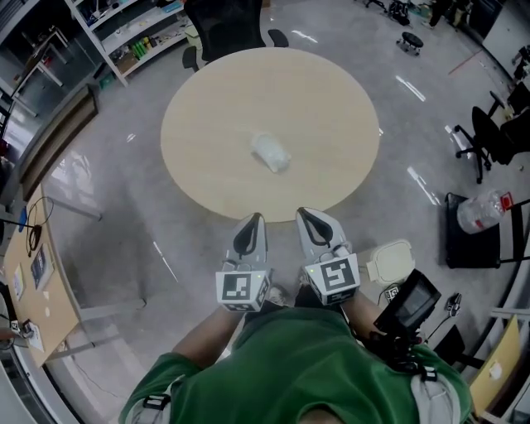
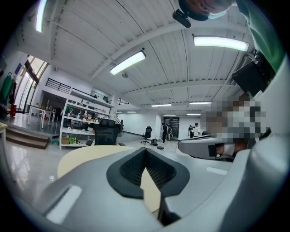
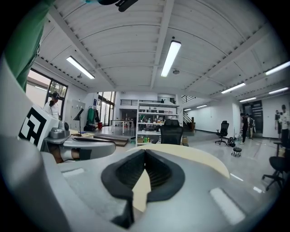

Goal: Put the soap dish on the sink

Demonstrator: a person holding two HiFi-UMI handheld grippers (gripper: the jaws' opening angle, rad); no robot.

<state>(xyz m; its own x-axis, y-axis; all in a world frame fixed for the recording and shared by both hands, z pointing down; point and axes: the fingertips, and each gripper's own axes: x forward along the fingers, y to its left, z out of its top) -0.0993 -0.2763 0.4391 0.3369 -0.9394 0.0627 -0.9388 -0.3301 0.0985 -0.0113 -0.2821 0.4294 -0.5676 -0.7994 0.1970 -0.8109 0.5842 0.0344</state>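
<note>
A glossy grey floor runs under a round beige table, with a black office chair at its far side and white shelving off to the left behind it. From the head view, a small pale, translucent thing lies alone near the middle of the tabletop. It is probably the soap dish, though it is too washed out to be sure.

Neither gripper view shows it, because each gripper's own grey body covers the middle of the table and leaves only the rim in sight. Those level views show other things instead: the ribbed white ceiling with strip lights, the shelving standing upright with the chair in front of it, and tiny figures far down the hall.

The left gripper and the right gripper are held side by side just short of the table's near edge, well apart from the dish. In its own view, the left gripper has its dark pads meeting at the tips with nothing between them. The right gripper is closed and empty in the same way.

The person's green shirt fills the bottom of the head view and hides both hands. A pale squarish object beside the right gripper is partly cut off, and I cannot name it.
</note>
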